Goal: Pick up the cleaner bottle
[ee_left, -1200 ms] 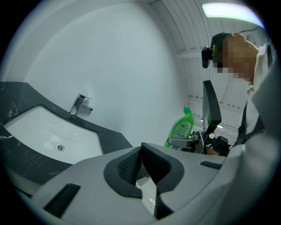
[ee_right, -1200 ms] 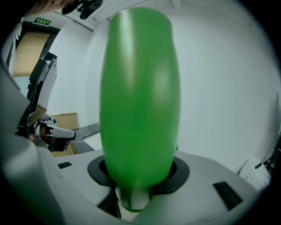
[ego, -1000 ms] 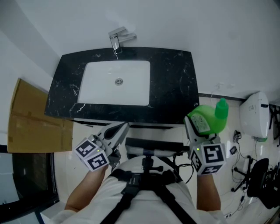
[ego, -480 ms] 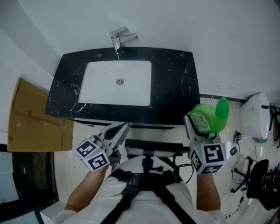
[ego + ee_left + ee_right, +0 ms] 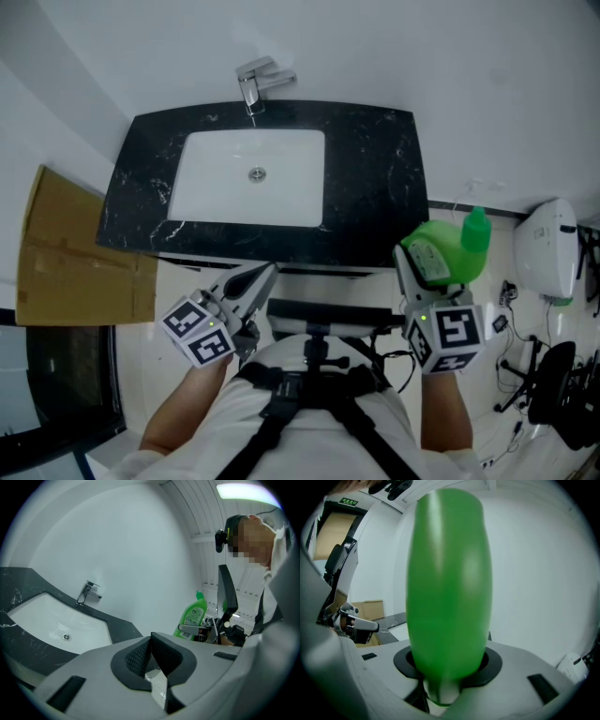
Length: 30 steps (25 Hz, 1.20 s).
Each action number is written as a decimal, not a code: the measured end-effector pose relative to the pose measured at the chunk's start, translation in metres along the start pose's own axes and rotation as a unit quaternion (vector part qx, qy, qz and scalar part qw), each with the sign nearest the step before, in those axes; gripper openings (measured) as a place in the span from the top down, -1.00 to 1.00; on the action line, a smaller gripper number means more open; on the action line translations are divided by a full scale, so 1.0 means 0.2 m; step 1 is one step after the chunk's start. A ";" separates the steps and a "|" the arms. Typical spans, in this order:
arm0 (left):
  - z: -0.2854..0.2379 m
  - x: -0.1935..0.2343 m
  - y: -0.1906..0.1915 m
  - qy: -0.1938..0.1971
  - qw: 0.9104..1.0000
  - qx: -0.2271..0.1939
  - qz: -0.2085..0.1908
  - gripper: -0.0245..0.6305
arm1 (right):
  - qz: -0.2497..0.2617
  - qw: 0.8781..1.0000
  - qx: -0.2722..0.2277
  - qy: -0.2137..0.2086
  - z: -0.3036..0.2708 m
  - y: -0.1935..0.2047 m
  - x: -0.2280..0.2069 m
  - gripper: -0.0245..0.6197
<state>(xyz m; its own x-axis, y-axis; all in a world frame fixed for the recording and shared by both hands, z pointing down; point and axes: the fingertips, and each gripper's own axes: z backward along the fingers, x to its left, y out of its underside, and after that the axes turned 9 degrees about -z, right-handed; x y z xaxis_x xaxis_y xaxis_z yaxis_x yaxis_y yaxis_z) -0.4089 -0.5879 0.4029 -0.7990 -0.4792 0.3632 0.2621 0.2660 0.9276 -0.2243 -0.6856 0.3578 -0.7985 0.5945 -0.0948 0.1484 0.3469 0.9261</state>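
The cleaner bottle [image 5: 448,257] is bright green with a green cap and a white label. My right gripper [image 5: 427,274] is shut on it and holds it in the air, off the right end of the black counter [image 5: 375,178]. In the right gripper view the bottle's body [image 5: 447,588] fills the middle, wedged between the jaws of the right gripper [image 5: 447,679]. The left gripper view shows the bottle [image 5: 192,615] upright at the right. My left gripper [image 5: 262,274] hangs in front of the counter, shut and holding nothing [image 5: 151,641].
A white basin [image 5: 248,178] is set into the counter, with a chrome faucet [image 5: 253,80] behind it. Flat cardboard [image 5: 66,253] leans at the left. A white appliance [image 5: 546,248] and a black stand [image 5: 553,394] are at the right.
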 end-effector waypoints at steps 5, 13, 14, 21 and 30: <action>0.00 0.01 0.00 -0.001 1.000 0.000 0.001 0.94 | -0.002 1.000 0.000 -0.002 -0.01 -0.02 0.02 0.38; 0.00 0.01 0.00 -0.002 1.000 0.000 0.001 0.94 | 0.004 1.000 -0.002 -0.002 -0.01 -0.02 0.01 0.38; 0.00 0.01 0.00 -0.002 1.000 0.000 0.002 0.94 | 0.005 1.000 -0.001 -0.002 -0.01 -0.01 0.01 0.38; 0.00 0.01 0.00 0.000 1.000 0.001 0.001 0.94 | 0.013 1.000 -0.004 -0.001 -0.01 -0.02 0.02 0.38; -0.01 0.00 0.00 0.003 1.000 0.004 0.001 0.94 | 0.015 1.000 -0.007 -0.007 -0.03 -0.06 0.02 0.38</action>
<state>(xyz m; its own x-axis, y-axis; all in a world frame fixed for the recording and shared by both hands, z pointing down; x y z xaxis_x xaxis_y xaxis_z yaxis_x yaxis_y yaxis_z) -0.4077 -0.5901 0.4037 -0.7958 -0.4832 0.3651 0.2586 0.2740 0.9263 -0.2330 -0.6905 0.3489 -0.7854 0.6147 -0.0728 0.1632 0.3191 0.9335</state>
